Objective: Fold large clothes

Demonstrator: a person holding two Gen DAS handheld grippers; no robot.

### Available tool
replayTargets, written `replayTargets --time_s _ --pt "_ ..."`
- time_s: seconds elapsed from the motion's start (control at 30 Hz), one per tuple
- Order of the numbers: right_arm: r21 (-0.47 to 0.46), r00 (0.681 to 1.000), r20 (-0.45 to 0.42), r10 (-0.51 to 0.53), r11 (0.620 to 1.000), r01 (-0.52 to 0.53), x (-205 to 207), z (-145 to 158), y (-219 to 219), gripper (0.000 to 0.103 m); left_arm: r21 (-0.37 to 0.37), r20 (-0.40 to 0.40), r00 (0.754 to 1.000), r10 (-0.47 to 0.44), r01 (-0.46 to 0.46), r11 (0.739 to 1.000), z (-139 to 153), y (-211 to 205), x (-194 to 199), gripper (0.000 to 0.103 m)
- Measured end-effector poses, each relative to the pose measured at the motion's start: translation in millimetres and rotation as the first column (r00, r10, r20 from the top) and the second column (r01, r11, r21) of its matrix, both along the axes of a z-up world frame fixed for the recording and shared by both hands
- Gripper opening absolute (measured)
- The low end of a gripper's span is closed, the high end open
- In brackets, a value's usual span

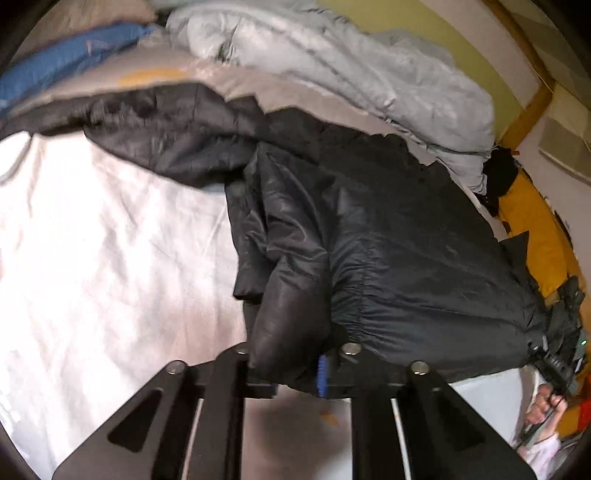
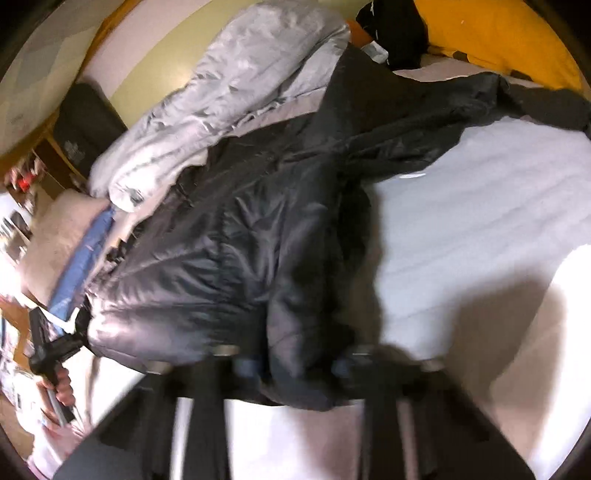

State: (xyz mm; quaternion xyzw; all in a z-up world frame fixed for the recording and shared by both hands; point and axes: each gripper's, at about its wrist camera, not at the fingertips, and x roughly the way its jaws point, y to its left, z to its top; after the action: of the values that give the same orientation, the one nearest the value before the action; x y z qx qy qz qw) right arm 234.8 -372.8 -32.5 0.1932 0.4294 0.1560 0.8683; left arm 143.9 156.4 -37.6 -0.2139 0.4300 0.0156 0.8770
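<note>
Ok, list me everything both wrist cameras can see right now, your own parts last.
jacket: one, black, puffy, spread across the bed, hem toward both cameras
sheet: one, white, covering the bed under the jacket
duvet: one, pale grey, bunched behind the jacket
blue cloth: one, in the pile at the bed's far edge
yellow cloth: one, at the bed's edge beside the jacket
left gripper: black, blue-padded fingers shut on a fold of the jacket's hem
right gripper: black, blurred, shut on another fold of the hem
left hand: one, holding the left gripper's handle
right hand: one, holding the right gripper's handle
</note>
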Motion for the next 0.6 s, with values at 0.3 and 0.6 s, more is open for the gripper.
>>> replayTargets --time_s 0.3,0.6 --pt "-0.164 0.988 0.149 -0.030 0.985 0.054 -68 49 7 0.009 0.039 0.016 1.000 -0.003 0.003 0.999 37 -17 -61 0.011" --pt "-0.223 0.981 0.184 -0.052 0.970 0.094 -97 52 10 0.011 0.132 0.025 0.999 -0.035 0.031 0.991 42 -31 -83 0.014"
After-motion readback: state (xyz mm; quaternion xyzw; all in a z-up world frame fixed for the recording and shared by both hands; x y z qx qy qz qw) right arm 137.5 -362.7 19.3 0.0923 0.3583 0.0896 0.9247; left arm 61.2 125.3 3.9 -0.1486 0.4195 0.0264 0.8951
